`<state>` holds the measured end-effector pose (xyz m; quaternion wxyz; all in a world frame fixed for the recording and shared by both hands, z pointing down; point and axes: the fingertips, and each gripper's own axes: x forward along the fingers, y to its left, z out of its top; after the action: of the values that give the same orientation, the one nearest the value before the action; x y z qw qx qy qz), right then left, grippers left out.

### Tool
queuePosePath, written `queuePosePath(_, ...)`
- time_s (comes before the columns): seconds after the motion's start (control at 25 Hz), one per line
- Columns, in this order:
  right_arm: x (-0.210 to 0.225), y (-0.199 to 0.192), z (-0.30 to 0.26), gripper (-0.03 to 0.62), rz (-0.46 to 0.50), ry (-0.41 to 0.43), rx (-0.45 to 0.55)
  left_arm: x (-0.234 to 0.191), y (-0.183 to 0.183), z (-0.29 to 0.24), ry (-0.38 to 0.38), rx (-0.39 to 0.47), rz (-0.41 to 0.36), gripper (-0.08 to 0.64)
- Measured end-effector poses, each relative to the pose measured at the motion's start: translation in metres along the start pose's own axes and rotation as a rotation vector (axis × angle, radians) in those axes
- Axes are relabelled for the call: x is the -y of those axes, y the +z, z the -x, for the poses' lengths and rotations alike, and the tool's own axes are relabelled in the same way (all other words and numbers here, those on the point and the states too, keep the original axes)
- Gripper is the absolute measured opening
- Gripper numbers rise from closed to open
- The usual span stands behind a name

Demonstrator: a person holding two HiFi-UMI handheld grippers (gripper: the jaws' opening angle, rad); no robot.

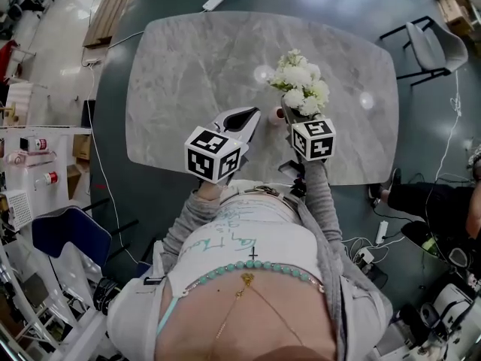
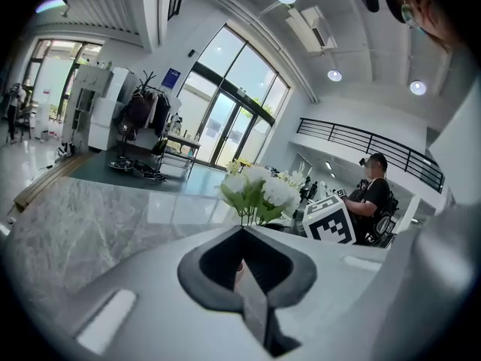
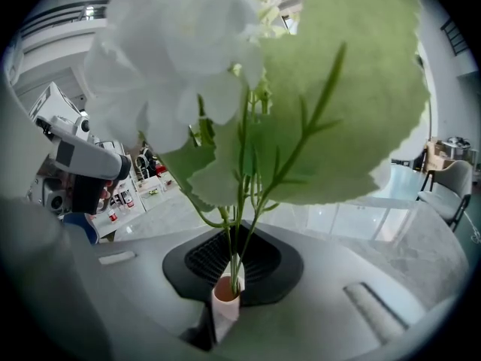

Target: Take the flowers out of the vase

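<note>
Grasp done: my right claw [image 3: 218, 320] is clamped on the thin green stems [image 3: 239, 235] of the white flower bunch [image 1: 301, 83]. My left claw [image 2: 244, 284] looks pinched on the small pinkish tube vase [image 3: 225, 299]. Next I need a straight upward pull.

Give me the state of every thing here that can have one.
flowers: upright in the vase, not yet taken out.
vase: upright, stems in its mouth, clamped between the jaws of the right gripper.
right gripper: shut on the vase.
left gripper: shut, nothing between its jaws, apart from the flowers.
</note>
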<state>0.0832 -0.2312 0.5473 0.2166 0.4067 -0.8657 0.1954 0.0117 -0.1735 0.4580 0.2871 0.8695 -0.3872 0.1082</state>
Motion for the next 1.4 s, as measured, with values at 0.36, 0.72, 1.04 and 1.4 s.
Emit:
queuePosePath(0.36, -0.005, 0.011, 0.006, 0.038, 0.006, 0.017, 0.029, 0.009, 0.003, -0.008, -0.027, 0.0, -0.009, 0.0)
queuePosePath(0.72, -0.011, 0.026, 0.017, 0.04, 0.017, 0.036, 0.058, 0.015, 0.005, -0.013, -0.043, -0.006, -0.021, 0.0)
queuePosePath(1.04, -0.016, 0.037, 0.032, 0.04, 0.022, 0.041, 0.084, 0.023, 0.0, -0.013, -0.055, -0.011, -0.025, 0.0)
queuePosePath(1.4, -0.016, 0.051, 0.041, 0.04, 0.025, 0.055, 0.106, 0.026, 0.001, -0.017, -0.051, -0.011, -0.021, 0.0)
